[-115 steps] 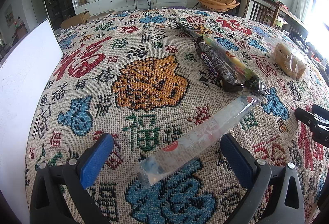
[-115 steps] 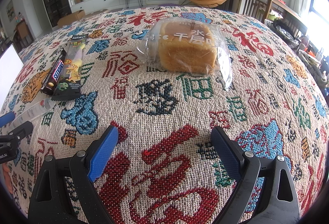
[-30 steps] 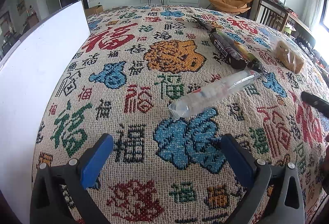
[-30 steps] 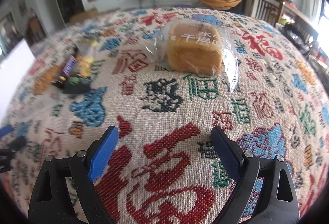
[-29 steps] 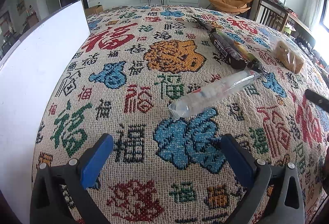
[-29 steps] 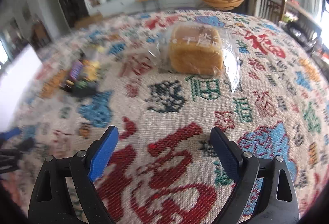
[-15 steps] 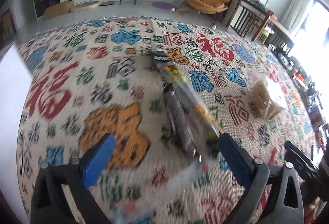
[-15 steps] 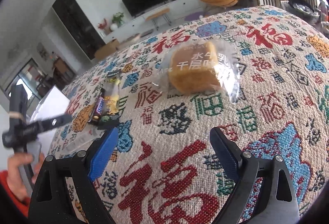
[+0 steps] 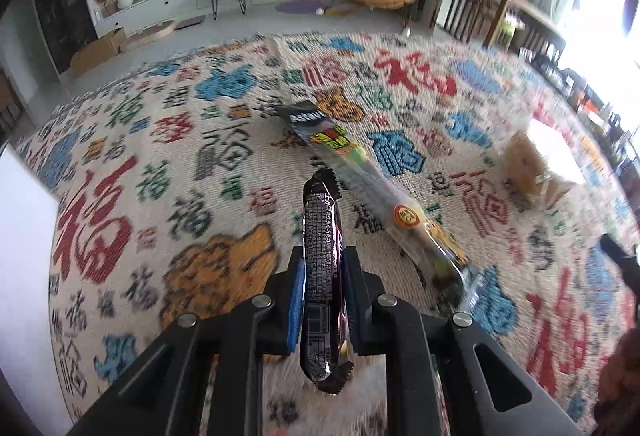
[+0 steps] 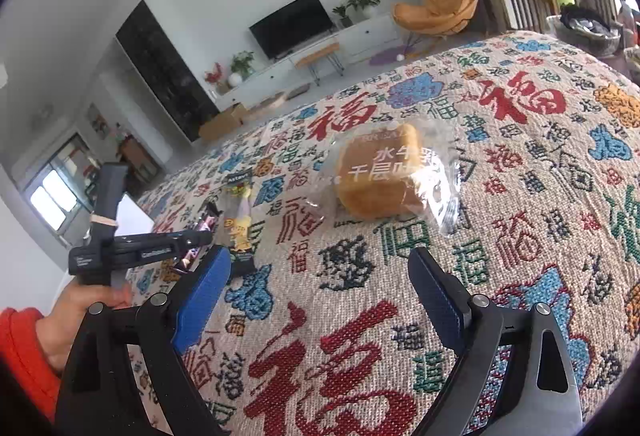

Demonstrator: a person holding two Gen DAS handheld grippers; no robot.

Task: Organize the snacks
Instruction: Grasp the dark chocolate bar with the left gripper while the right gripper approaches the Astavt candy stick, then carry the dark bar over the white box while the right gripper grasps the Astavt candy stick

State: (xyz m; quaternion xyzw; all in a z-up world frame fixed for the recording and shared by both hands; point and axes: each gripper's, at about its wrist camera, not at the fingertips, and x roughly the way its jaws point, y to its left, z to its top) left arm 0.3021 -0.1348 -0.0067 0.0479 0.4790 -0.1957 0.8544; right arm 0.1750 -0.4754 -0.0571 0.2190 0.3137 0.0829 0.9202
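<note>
1. My left gripper [image 9: 323, 272] has just closed its blue pads on the dark brown wrapped chocolate bar [image 9: 322, 236], held above the patterned woven cloth [image 9: 208, 164].
2. My right gripper [image 10: 320, 288] stands wide apart, holding nothing, near the clear-wrapped golden bread loaf [image 10: 380, 184].

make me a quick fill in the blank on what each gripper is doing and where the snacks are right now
1. The left gripper is shut on the dark ____.
2. The right gripper has nothing between its fingers; it is ____.
3. The wrapped bread lies on the patterned ____.

Missing words: chocolate bar; open; tablecloth
</note>
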